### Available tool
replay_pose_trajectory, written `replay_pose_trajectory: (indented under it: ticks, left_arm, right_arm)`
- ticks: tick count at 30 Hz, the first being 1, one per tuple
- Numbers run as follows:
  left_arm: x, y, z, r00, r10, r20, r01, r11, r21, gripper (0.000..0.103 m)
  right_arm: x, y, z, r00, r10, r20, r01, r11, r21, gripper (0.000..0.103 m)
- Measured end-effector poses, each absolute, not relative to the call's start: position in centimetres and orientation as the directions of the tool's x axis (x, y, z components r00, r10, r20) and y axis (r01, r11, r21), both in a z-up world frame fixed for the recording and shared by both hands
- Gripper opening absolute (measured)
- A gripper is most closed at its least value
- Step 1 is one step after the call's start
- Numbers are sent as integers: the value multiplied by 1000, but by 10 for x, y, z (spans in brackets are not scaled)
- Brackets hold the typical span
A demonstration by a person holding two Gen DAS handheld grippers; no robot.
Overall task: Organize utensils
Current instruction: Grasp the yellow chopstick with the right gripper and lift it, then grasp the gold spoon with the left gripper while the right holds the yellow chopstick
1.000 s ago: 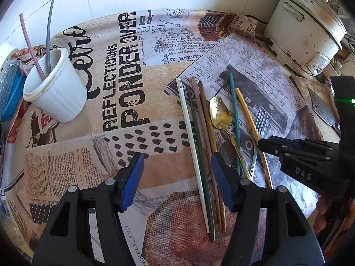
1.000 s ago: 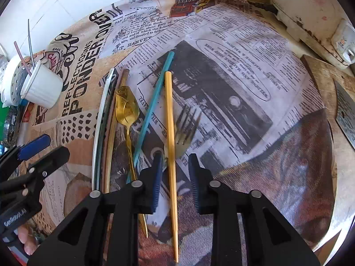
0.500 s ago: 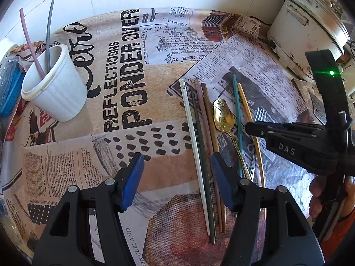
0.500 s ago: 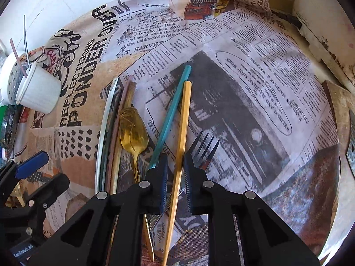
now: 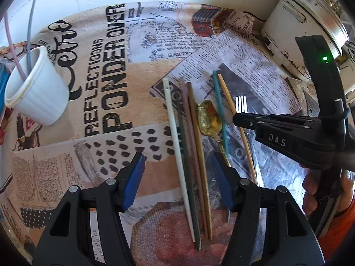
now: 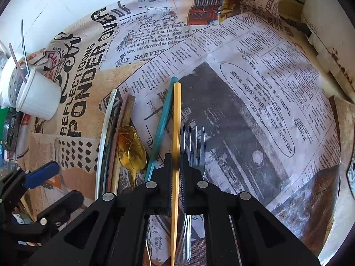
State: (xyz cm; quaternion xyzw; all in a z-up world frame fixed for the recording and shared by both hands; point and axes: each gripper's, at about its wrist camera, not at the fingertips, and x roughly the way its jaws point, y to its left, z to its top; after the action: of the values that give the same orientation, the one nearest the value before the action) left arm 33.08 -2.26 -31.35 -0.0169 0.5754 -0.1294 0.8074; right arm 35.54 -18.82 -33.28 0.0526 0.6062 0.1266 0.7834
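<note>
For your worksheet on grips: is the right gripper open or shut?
Shut: the right gripper has both pads pressed against the yellow chopstick.

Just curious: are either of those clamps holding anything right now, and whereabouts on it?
The right gripper pinches the yellow chopstick near mid-length. The left gripper holds nothing.

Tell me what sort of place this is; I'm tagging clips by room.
Probably a home kitchen counter. A worn white rice cooker stands against the wall, a fork, gold spoon and chopsticks lie on a newspaper-print cloth, and a white cup holds two sticks.
</note>
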Motion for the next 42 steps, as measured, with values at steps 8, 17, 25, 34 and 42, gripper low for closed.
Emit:
replay_pose_trajectory:
  ticks: [8, 17, 25, 34, 42]
  left_arm:
    - [339, -50, -328, 225, -297, -928, 225, 943, -247, 55]
    - [356, -71, -342, 167, -333, -928, 204, 933, -298, 52]
    - [372, -72, -347, 187, -301, -935, 173, 947, -270, 50]
    - [399, -71, -345, 213, -249, -945, 186, 960, -211, 42]
    - [388, -59, -316, 215, -338, -916, 197, 934, -298, 40]
  right_arm:
    - [340, -212, -313, 285, 271, -919, -120, 962, 247, 6]
    - [334, -241, -296, 342, 272, -900, -59, 962, 268, 6]
    - [333, -252, -290, 364, 265, -893, -41, 962, 269, 6]
    - [334, -260, -289, 378, 261, -888, -19, 961, 275, 6]
    - [333, -267, -288, 392, 259, -882, -5, 960, 280, 6]
